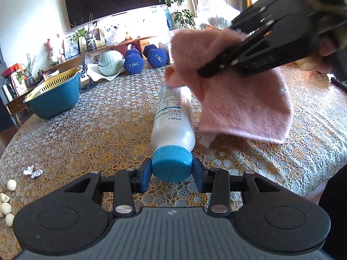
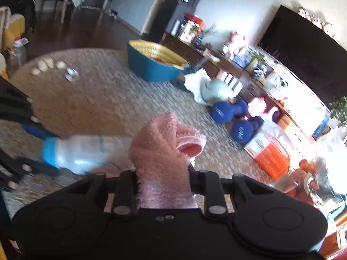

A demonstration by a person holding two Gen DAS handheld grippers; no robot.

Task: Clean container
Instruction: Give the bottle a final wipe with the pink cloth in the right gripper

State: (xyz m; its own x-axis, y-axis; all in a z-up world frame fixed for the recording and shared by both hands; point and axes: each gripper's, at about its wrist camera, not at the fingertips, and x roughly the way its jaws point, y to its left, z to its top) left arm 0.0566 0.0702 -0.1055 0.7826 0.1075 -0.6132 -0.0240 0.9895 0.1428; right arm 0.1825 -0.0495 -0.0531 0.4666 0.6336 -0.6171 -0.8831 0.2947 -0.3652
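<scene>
The white plastic bottle with the blue screw cap lies on its side on the lace-covered tabletop, cap toward me and base pointing far. My left gripper has its blue fingers clamped on the cap, one on either side, pinning the bottle. My right gripper holds the fluffy pink cloth, fingers pinched narrow on a bunched fold, and the cloth drapes over the bottle's far end and right flank. I judge this to be the wiping step. Next I need to drag the cloth along the body toward the cap while the left keeps its hold firm so the bottle cannot roll.
</scene>
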